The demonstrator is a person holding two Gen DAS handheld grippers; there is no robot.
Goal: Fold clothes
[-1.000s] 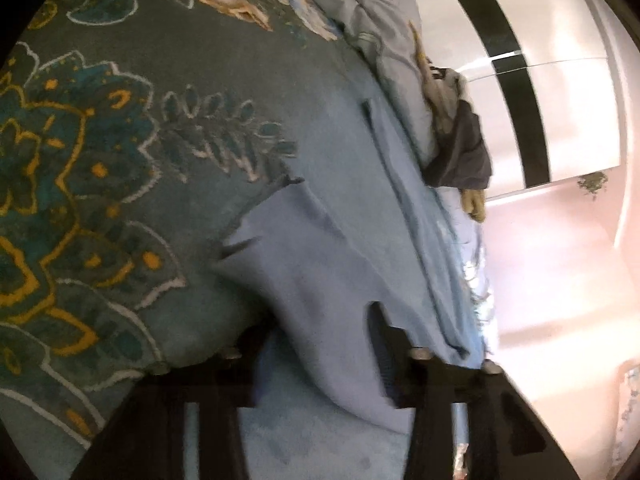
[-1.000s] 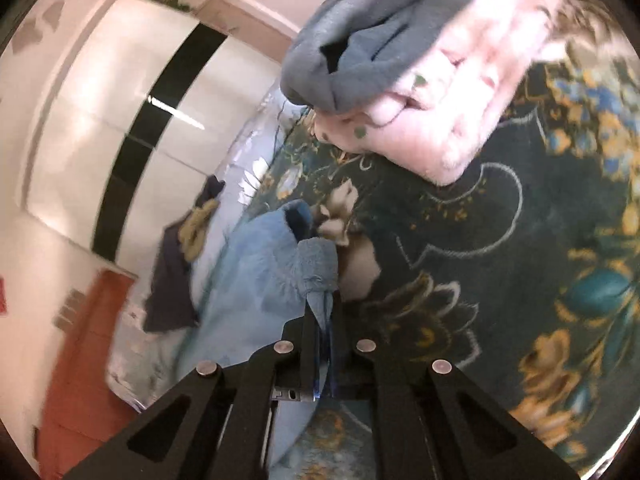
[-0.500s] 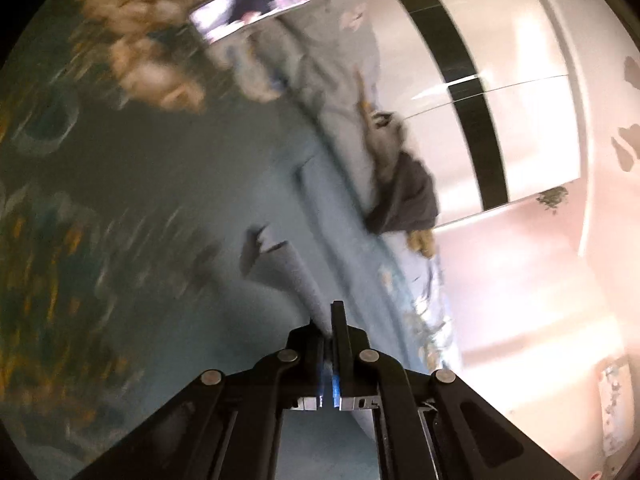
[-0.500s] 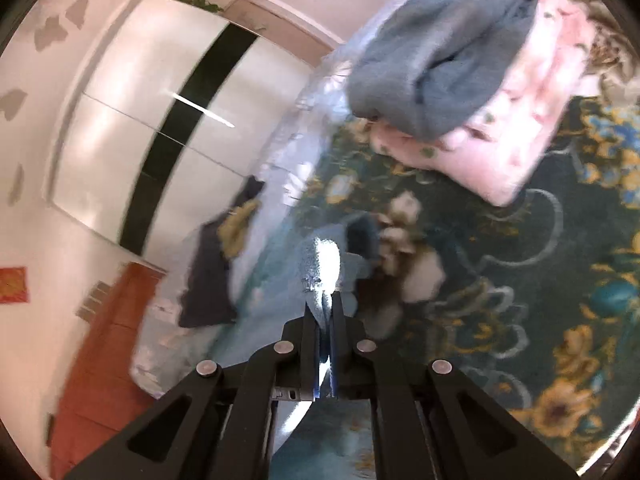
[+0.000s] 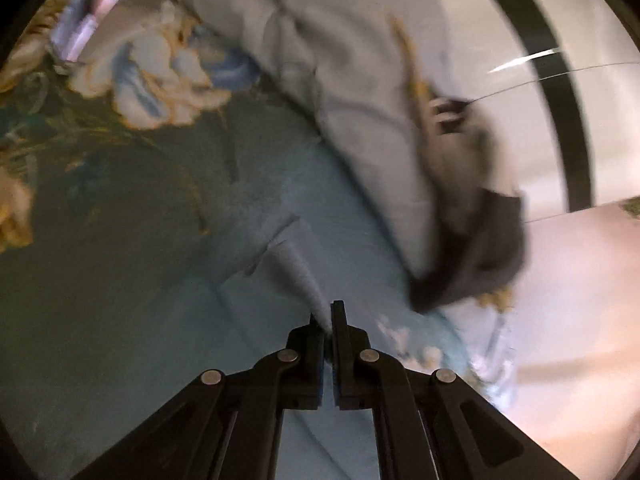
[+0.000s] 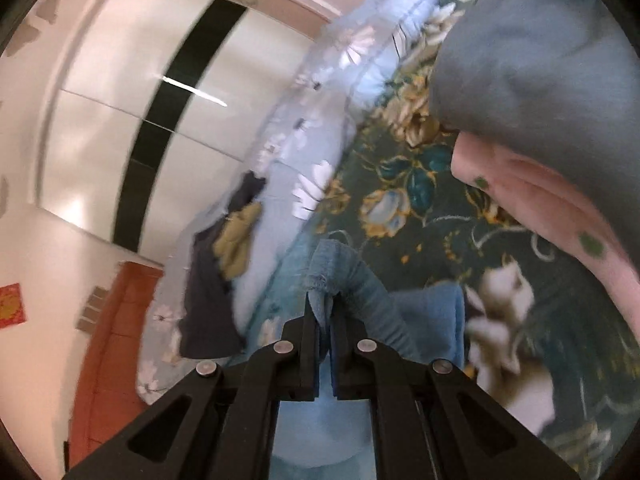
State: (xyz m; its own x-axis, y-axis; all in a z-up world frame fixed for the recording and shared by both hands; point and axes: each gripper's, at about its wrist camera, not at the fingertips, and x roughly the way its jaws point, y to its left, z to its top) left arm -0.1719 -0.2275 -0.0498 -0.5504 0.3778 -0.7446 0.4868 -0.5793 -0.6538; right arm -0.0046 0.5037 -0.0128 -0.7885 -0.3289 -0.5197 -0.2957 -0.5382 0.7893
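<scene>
A light blue garment (image 5: 304,216) lies spread over the dark floral bedspread (image 5: 100,240). My left gripper (image 5: 327,318) is shut on a pinched corner of it, and the cloth rises in a cone to the fingertips. In the right wrist view, the same blue garment (image 6: 424,312) bunches up beside the fingers. My right gripper (image 6: 325,312) is shut on a frayed edge of it, lifted off the bed.
A folded grey garment (image 6: 532,52) rests on a folded pink one (image 6: 552,200) at the right. A pale floral quilt (image 6: 304,128) runs along the bed's far side with dark clothes (image 6: 208,296) heaped on it. A white wardrobe (image 6: 120,112) stands beyond.
My left gripper was open around the blue cloth a second ago; it shut on a corner and lifted it. My right gripper kept its hold and swung nearer the folded pile.
</scene>
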